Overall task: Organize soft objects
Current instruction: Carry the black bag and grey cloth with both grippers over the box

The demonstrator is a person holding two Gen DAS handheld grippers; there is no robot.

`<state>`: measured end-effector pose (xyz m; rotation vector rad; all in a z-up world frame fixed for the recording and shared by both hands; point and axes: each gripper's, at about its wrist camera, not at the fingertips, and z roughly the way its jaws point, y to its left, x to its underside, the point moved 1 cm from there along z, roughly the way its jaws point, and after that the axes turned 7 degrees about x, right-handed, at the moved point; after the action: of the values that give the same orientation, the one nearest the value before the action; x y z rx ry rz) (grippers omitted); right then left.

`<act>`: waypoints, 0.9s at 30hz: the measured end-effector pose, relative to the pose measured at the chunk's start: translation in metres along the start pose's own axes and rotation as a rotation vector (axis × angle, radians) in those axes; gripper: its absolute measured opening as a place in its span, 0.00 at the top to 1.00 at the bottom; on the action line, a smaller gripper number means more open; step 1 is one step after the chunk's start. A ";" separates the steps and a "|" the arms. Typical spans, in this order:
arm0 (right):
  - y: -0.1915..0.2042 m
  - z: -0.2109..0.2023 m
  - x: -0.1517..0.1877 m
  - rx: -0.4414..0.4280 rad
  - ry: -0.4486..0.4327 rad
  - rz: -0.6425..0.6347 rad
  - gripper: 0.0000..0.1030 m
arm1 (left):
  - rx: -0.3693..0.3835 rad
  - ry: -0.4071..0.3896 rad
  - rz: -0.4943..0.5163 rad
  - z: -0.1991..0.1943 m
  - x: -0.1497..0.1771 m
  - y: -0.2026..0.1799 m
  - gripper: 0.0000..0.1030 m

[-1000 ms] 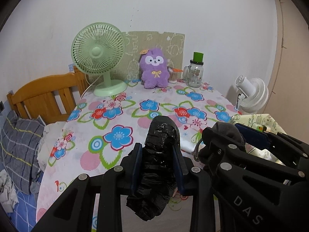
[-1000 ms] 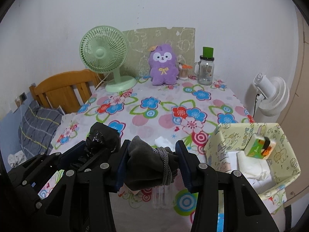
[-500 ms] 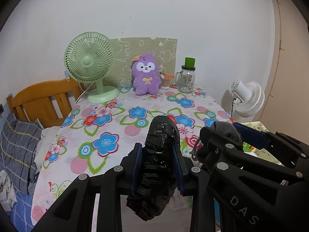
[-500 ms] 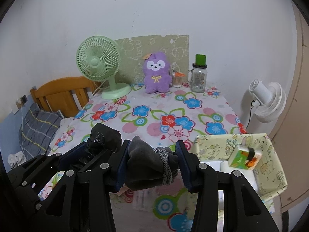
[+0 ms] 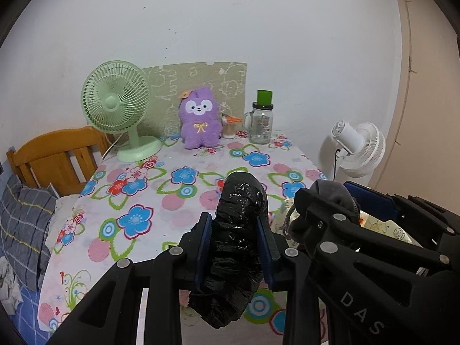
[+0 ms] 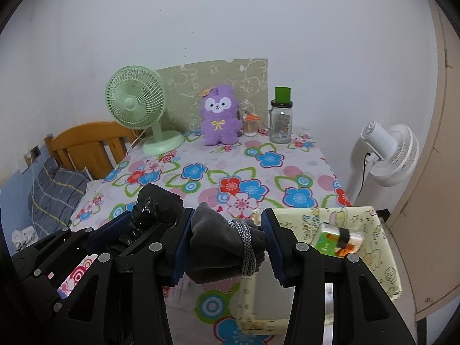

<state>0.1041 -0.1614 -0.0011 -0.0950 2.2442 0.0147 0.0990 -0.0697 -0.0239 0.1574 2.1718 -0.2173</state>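
Left hand-held gripper (image 5: 235,245) clamps black plastic bundle (image 5: 234,247); right hand-held gripper (image 6: 227,244) clamps grey cloth roll (image 6: 222,247) (cord-tied), above near edge of floral tabletop (image 6: 201,172).

Both grippers have drawn back from the table (image 5: 149,195) and risen a little, so the green fan (image 5: 116,106) and purple plush (image 5: 199,120) look smaller and sit further up the frame. In the right wrist view the patterned box (image 6: 371,233) has slid from the lower right toward the centre, now just beside the grey bundle (image 6: 224,244). More of the table's near edge shows in the left wrist view, at the lower left.
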 end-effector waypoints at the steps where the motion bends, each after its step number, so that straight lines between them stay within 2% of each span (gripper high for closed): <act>1: -0.004 0.000 0.000 0.003 -0.001 0.003 0.51 | 0.003 -0.001 0.004 0.001 -0.001 -0.004 0.70; 27: -0.091 0.003 0.006 0.108 -0.009 0.064 0.51 | 0.116 0.002 0.060 0.040 -0.008 -0.083 0.70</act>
<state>0.1096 -0.2529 -0.0055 0.0355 2.2337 -0.0713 0.1195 -0.1596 -0.0322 0.2878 2.1538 -0.3089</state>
